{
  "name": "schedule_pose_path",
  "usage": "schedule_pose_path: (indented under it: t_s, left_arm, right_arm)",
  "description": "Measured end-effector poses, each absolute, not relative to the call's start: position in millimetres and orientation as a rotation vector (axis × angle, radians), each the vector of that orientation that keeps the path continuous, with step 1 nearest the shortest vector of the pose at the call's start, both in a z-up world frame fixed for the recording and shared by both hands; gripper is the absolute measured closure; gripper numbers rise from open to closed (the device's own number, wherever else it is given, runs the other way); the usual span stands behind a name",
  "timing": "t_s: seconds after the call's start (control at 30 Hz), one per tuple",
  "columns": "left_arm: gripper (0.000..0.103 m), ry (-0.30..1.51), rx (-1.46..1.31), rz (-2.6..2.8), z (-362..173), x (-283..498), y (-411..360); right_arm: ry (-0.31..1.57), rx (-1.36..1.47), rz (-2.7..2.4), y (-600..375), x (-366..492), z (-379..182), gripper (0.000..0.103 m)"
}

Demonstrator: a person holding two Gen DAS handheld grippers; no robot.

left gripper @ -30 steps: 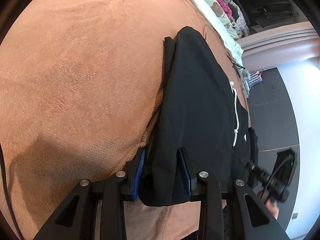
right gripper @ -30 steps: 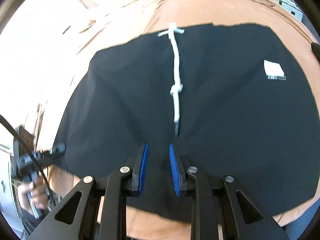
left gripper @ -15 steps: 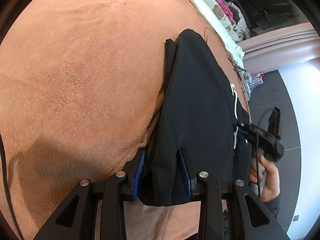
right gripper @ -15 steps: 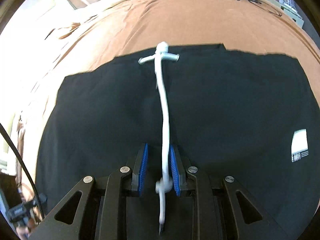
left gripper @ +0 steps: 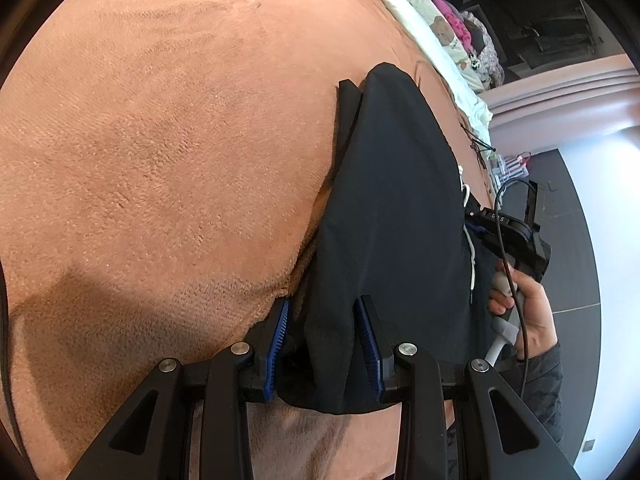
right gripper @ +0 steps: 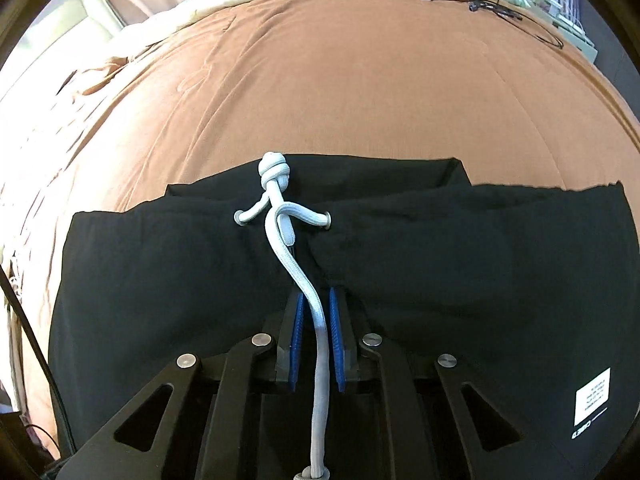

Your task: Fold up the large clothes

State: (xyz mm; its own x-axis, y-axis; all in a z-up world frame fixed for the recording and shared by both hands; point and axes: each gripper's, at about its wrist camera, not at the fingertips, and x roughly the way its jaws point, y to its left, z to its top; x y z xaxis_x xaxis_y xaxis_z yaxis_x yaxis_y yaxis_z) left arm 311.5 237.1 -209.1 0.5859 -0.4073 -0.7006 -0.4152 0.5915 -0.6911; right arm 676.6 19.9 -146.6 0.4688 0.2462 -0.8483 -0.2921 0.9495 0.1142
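Right tongs [right gripper: 316,316] now closing on drawstring [right gripper: 298,276]

Brown fleece blanket [left gripper: 160,168] covered bed, creased toward far side. Pale printed bedding [left gripper: 436,36] lay along blanket's far edge, pink cloth bundle [left gripper: 454,26] just beyond it. Thin black cable [right gripper: 492,0] trailed over blanket's far right corner. Cream sheet [right gripper: 188,16] showed past blanket's far left edge. Dark floor [left gripper: 568,216] lay beside bed.
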Motion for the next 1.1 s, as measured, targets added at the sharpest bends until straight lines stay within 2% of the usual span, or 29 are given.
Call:
schedule_pose_path:
  t_s: [0.2, 0.37, 0.63, 1.1]
  left_arm:
    - [0.068, 0.983, -1.002, 0.024, -207.8, 308.2, 236.4]
    - [0.079, 0.951, -1.036, 0.028, -202.5, 300.2, 237.2]
    - [0.086, 0.897, -1.052, 0.005, -179.3, 290.6, 232.5]
    - [0.091, 0.781, -1.001, -0.124, -114.8, 295.5, 209.9]
  right_arm:
    - [1.06, -0.087, 0.394, 32.1, 660.9, -142.3, 0.092]
    - [1.096, -0.084, 0.44, 33.8, 626.4, -154.9, 0.092]
    - [1.117, -0.065, 0.452, 30.0, 591.7, -167.8, 0.092]
    - [0.899, 0.029, 0.494, -25.0, 510.7, -125.9, 0.092]
